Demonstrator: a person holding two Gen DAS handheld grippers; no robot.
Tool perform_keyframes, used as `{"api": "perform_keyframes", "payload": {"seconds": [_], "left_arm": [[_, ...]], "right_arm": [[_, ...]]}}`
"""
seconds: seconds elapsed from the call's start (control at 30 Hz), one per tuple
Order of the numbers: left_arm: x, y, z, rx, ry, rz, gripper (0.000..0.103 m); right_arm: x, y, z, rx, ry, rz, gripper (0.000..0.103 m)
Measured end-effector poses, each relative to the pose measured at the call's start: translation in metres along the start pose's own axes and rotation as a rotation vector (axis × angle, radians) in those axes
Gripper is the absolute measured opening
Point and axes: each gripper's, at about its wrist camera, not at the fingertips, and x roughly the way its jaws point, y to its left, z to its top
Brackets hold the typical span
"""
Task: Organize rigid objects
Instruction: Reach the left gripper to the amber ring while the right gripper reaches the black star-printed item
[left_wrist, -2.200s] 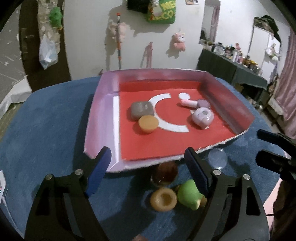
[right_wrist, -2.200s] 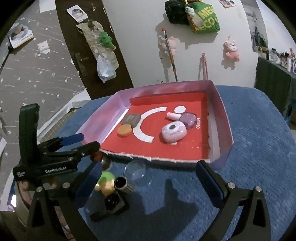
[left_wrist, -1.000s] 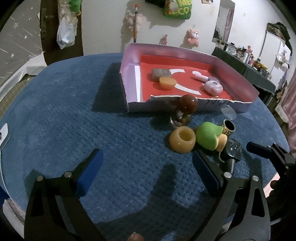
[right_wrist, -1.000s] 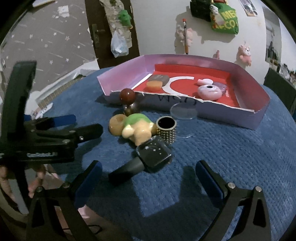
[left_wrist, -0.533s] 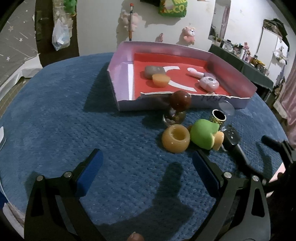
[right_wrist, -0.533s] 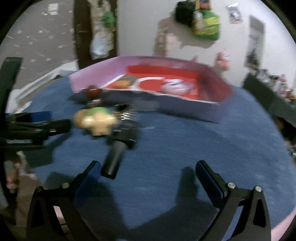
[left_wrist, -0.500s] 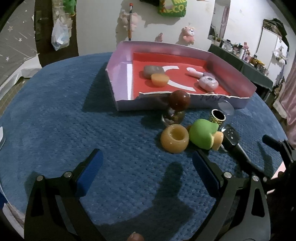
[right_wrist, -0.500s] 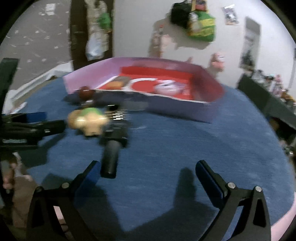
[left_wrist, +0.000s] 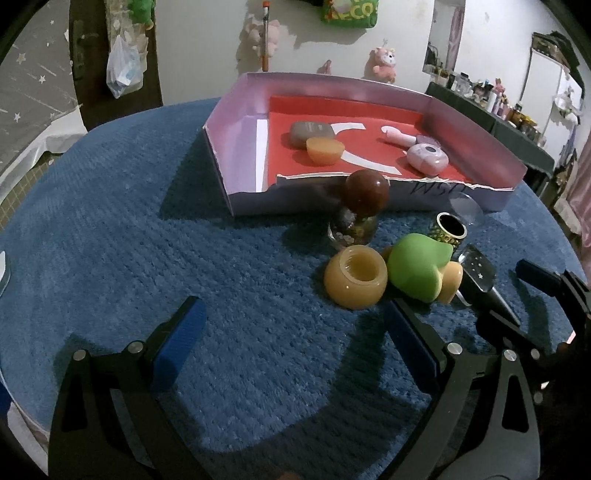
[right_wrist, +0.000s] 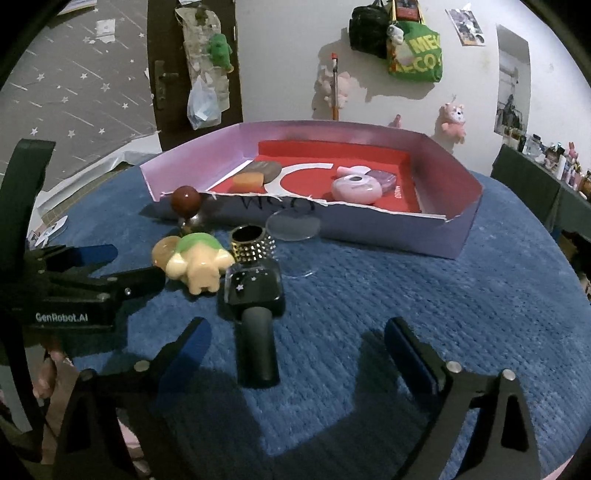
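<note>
The left gripper (left_wrist: 293, 334) hangs low over the blue cloth (left_wrist: 184, 251), its jaws spread wide and empty, with nothing between them. Just ahead of it lies a loose cluster on the cloth: a tan ring (left_wrist: 356, 282) lying with its hollow up, touching a green toy (left_wrist: 419, 266) with a cream underside, and behind them a bottle (left_wrist: 354, 229) with a round brown stopper standing upright close to the box front. Next comes a gold-studded cap (right_wrist: 253, 243), upright, with a clear disc (right_wrist: 293, 227) standing just beside it against the box wall. A black bottle (right_wrist: 255, 291) lies on its side in front of the cap, its dark neck pointing toward the right gripper (right_wrist: 295, 354), whose jaws are also spread wide and hold nothing; the bottle's neck lies between them but nearer the left finger, untouched. Beyond the cluster sits the box (right_wrist: 458, 236), pink-walled with a red floor. Inside it, from the left, are a grey pebble (left_wrist: 310, 133) touching an orange puck (left_wrist: 325, 149), then a pink tube (left_wrist: 400, 137), a lilac disc (right_wrist: 382, 179) and a pale pink round case (left_wrist: 428, 158) near the right wall.
</note>
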Motion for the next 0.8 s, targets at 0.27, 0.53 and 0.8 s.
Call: {"api": "perform_keyframes", "payload": {"seconds": [0.27, 0.53, 0.8], "left_arm": [[0.005, -0.008, 0.003, 0.035, -0.018, 0.000, 0.098], [0.011, -0.009, 0.007, 0.031, -0.041, -0.003, 0.093], [0.008, -0.025, 0.007, 0.084, -0.070, -0.019, 0.050]], "right_arm": [[0.010, 0.000, 0.008, 0.010, 0.013, 0.031, 0.087], [0.015, 0.009, 0.011, -0.022, 0.010, 0.036, 0.067], [0.012, 0.016, 0.009, -0.064, -0.003, 0.041, 0.038]]}}
